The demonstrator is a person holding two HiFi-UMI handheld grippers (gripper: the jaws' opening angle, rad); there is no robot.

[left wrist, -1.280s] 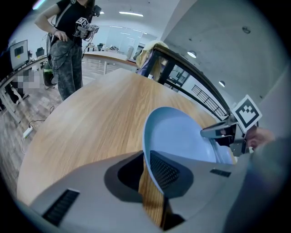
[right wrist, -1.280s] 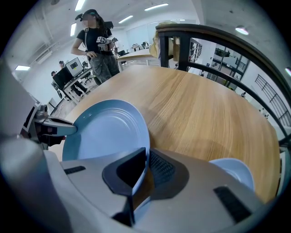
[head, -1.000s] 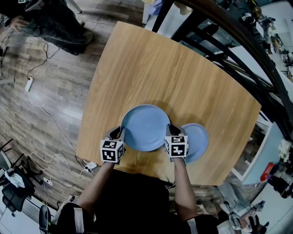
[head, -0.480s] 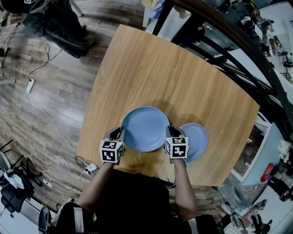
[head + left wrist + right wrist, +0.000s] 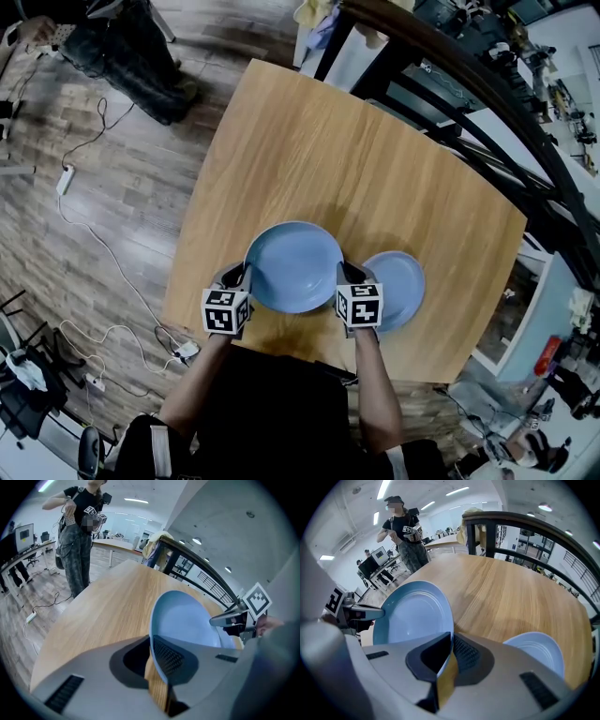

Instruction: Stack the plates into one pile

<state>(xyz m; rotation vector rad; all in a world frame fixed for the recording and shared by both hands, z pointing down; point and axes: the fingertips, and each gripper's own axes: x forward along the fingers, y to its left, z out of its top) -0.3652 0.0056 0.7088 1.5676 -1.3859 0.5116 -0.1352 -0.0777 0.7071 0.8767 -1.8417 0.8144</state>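
Observation:
A large blue plate hangs just over the near part of the wooden table, held by both rims. My left gripper grips its left rim; its jaws have just been closing, with the rim between the pads. On the opposite rim my right gripper is shut. A smaller blue plate lies flat on the table just right of my right gripper, and also shows in the right gripper view.
A dark railing runs past the table's far right side. A person stands on the wood floor beyond the far left corner. White cables trail on the floor at the left.
Both grippers have risen a little with the large plate between them. The small plate has stayed where it was.

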